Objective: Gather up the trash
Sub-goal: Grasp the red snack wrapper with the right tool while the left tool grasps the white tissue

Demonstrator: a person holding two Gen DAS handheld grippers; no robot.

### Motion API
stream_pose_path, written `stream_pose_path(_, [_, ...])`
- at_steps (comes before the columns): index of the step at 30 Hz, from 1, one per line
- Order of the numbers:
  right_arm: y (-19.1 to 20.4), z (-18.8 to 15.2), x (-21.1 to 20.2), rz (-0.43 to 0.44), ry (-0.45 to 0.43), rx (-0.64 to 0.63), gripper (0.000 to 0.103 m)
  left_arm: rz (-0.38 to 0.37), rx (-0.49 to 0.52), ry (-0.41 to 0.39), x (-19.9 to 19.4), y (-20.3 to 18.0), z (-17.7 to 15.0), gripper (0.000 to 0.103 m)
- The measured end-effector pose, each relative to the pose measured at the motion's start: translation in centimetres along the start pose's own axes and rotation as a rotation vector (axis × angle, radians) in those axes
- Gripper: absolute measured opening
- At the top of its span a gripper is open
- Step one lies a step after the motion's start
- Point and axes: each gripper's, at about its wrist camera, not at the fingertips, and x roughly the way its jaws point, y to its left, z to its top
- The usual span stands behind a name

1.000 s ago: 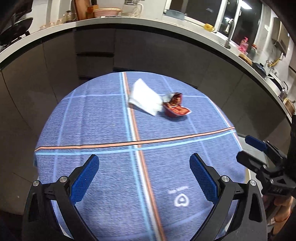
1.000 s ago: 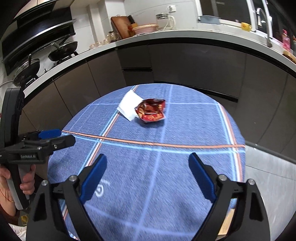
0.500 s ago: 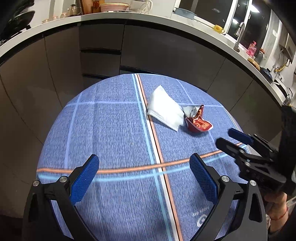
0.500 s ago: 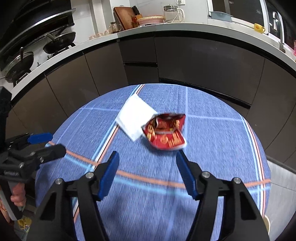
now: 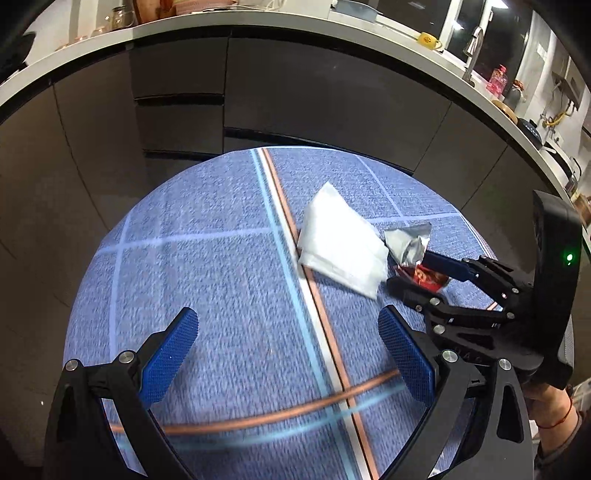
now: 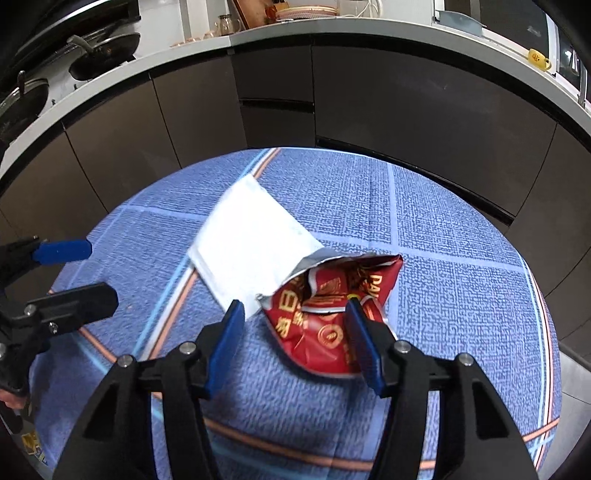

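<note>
The red snack wrapper [image 6: 332, 314] lies crumpled on the tabletop [image 6: 443, 221], its torn silver-lined mouth gaping toward the far edge. It sits on the blue checked cloth, overlapping the near corner of a white paper napkin [image 6: 251, 243] that lies flat just beyond it and to the left. My right jaws [image 6: 295, 325] are down around the wrapper: the right pad is at its right edge and the left pad stands just off its left side, next to the napkin's corner. They are closing, the wrapper between them, but I cannot see the pads pressing it yet. From my left-hand camera the same wrapper [image 5: 424, 275] shows only as a sliver of red and a tuft of silver foil behind the fingers of my right jaws [image 5: 417, 273], with the napkin [image 5: 340, 240] touching it on the left.

My left jaws [image 5: 288, 350] hang spread wide above bare cloth, nothing between the blue pads, well short of the napkin. In the right-hand camera they [image 6: 88, 269] enter from the left edge, apart from both pieces of trash.

Beyond the tabletop runs a curve of dark cabinet fronts [image 6: 406, 92] under a pale kitchen counter [image 6: 332, 27], with pans [image 6: 103, 48] on a stove at the left and a yellow mug [image 6: 537, 59] at the right.
</note>
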Motion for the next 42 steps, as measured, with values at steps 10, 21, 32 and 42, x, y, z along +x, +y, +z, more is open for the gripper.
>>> stream_pose_path(10, [-0.3, 0.3, -0.2, -0.015, -0.035, -0.019, 0.018, -0.038, 0.015, 0.006, 3.9, -1.4, 3.0, 0.094])
stream_pose_path(21, [-1.7, -1.0, -2.7, 0.008, -0.068, 0.025, 0.013, -0.023, 0.043, 0.032, 7.9, -2.8, 6.3, 0.094])
stream_pose_path(32, [-2.0, -1.8, -3.2, 0.013, -0.076, 0.046, 0.013, -0.03, 0.086, 0.061, 9.3, -4.0, 6.8, 0.085])
stream_pose_path(42, [-2.1, -1.7, -3.6, 0.013, -0.08, 0.062, 0.013, -0.051, 0.093, 0.12, 9.9, -4.3, 6.0, 0.038])
